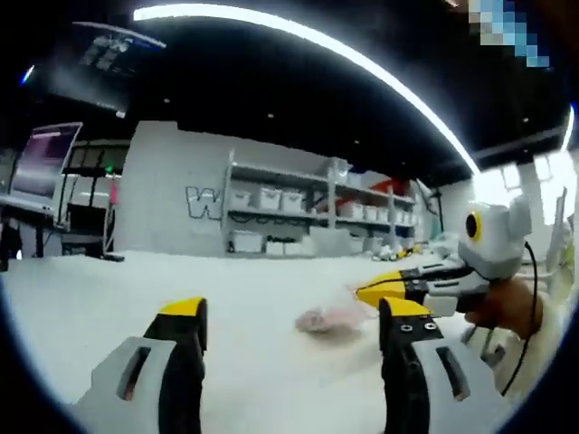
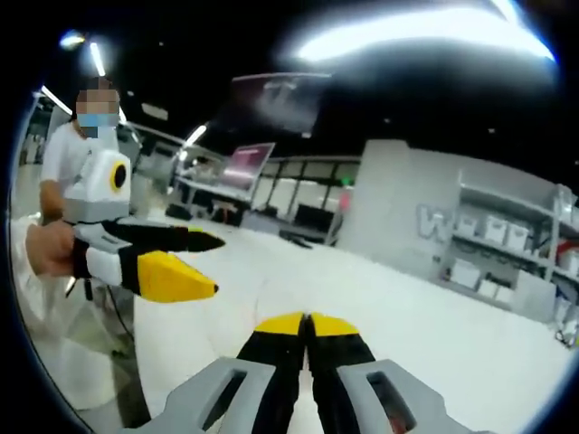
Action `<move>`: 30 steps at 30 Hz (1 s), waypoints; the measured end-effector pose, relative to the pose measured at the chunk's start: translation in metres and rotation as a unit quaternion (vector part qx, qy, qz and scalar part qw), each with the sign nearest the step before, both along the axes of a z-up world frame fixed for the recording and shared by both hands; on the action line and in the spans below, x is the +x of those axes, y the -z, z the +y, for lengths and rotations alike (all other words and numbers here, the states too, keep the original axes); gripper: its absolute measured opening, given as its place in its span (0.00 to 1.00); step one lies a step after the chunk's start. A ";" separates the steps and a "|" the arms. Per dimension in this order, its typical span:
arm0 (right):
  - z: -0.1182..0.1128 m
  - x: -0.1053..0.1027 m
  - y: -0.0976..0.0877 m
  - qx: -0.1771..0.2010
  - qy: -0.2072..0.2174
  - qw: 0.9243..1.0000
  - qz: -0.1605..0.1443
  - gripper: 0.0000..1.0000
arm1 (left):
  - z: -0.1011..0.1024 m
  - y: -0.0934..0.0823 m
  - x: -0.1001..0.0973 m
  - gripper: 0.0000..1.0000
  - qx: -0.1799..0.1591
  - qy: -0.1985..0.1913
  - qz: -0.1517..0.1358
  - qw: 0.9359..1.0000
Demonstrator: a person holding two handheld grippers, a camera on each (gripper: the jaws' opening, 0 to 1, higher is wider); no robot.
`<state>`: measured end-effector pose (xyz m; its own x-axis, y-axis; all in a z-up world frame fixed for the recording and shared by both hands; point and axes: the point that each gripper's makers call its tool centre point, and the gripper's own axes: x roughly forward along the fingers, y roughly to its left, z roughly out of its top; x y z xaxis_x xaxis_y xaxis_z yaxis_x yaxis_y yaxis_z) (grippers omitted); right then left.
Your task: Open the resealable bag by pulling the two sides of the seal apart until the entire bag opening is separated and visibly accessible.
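Observation:
A small pinkish resealable bag point(image 1: 327, 318), blurred, lies on the white table point(image 1: 136, 289) just ahead of my jaws in the left gripper view. My left gripper point(image 1: 294, 312) is open, its yellow-tipped fingers wide apart on either side of the bag and short of it. My right gripper point(image 1: 364, 294) comes in from the right, shut, with its tip at the bag's right edge; I cannot tell whether it pinches the bag. In the right gripper view my right gripper point(image 2: 308, 321) has its jaws pressed together with nothing visible between them, and my left gripper point(image 2: 210, 265) hangs open at the left.
The white table point(image 2: 434, 325) stretches far ahead. Shelves with white bins point(image 1: 271, 203) stand against a grey wall behind it, and monitors point(image 1: 45, 163) on desks sit at the far left. A person in white point(image 2: 72, 163) stands at the table's left edge.

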<state>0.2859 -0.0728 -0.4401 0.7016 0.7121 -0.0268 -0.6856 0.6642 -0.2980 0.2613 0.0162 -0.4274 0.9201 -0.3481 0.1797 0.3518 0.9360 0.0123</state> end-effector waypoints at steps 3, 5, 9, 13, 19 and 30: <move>-0.001 0.000 -0.001 0.004 0.001 1.000 0.001 0.00 | 0.000 0.002 0.000 0.92 0.014 -0.007 0.008 1.000; -0.001 0.000 -0.001 0.005 0.002 1.000 0.001 0.00 | 0.001 0.000 -0.001 0.96 0.025 -0.011 -0.006 1.000; -0.001 0.000 -0.002 0.008 0.002 1.000 0.002 0.00 | 0.005 -0.011 -0.003 1.00 0.037 -0.029 -0.045 0.998; 0.000 0.000 -0.002 0.008 0.002 1.000 0.002 0.00 | 0.008 -0.021 -0.008 1.00 0.003 -0.025 -0.059 0.998; 0.001 0.000 -0.007 0.008 0.003 1.000 -0.005 0.00 | 0.012 -0.011 -0.006 0.99 0.012 -0.030 -0.037 0.999; -0.002 -0.001 -0.022 0.021 0.013 0.999 -0.028 0.00 | 0.011 0.003 -0.006 0.95 0.017 -0.024 -0.009 1.000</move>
